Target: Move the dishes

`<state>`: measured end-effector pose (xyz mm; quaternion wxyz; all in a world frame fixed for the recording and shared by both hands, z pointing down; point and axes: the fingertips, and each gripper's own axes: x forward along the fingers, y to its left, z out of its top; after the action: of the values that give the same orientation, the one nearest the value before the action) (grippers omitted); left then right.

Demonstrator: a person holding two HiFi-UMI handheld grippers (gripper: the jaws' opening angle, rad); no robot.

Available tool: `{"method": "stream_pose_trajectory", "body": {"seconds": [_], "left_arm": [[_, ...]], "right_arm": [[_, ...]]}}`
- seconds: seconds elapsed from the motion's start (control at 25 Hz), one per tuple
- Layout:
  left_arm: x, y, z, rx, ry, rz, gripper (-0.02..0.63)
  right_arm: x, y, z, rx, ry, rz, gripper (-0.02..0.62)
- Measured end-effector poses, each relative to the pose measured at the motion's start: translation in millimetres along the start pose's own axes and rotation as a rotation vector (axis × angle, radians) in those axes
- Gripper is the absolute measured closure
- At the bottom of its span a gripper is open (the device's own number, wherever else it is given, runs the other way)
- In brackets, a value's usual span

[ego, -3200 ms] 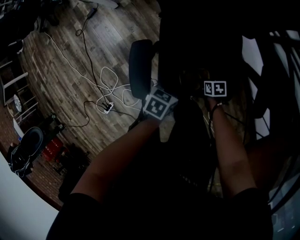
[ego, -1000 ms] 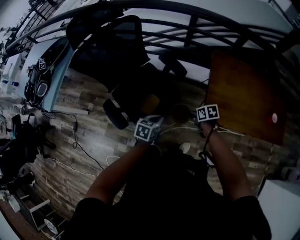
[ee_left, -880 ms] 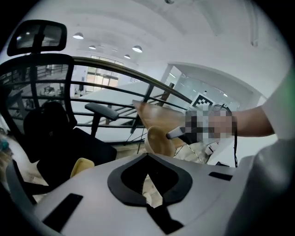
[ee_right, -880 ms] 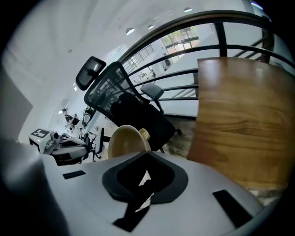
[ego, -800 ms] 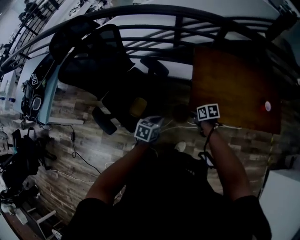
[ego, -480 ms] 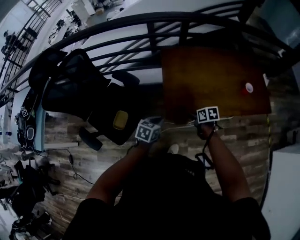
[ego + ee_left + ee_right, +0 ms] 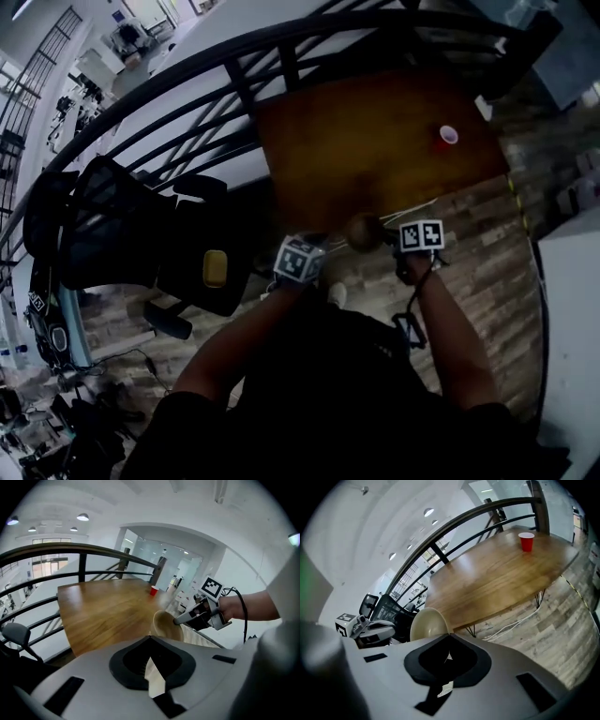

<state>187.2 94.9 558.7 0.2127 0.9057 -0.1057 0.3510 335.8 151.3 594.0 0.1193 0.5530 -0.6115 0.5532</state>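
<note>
Plank flooring runs under a brown wooden table that stands against a black railing. A red cup sits near the table's far corner, and a black office chair stands off to the left. From the head view, the left gripper and the right gripper angle toward each other just short of the table's near edge. A bowl hangs in the air between them.

In the left gripper view, the cream bowl shows its hollow side. The right gripper is clenched on the right rim. This gripper's own grey housing covers the bowl's near edge, so its bite is hard to see. It appears to be clamped on that rim too.

In the right gripper view, the bowl's rounded back rises straight off the jaws. The left gripper sits just beside the bowl's left edge, and the cup stands well beyond on the table.
</note>
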Motion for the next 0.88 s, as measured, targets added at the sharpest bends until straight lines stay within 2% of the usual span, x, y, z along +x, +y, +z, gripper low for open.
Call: {"method": "stream_pose_trajectory", "body": {"seconds": [0.36,0.56,0.76,0.88], "left_arm": [[35,-12,36,0.141,0.071,-0.157,0.617],[49,-2,54,0.180,0.093,-0.236,0.617],[117,-34,116,0.252,0.126,-0.295,0.615],[135,-43,130,0.272,0.152,-0.313,0.617]], "right_arm": [[-17,-22,3,0.165,-0.087,-0.063,0.578],[-18,-27,17,0.249,-0.164,-0.088,0.578],[-54,-96,63,0.310,-0.214,-0.105,0.578],[-71,-113,76,0.336,-0.231,-0.123,0.578]]}}
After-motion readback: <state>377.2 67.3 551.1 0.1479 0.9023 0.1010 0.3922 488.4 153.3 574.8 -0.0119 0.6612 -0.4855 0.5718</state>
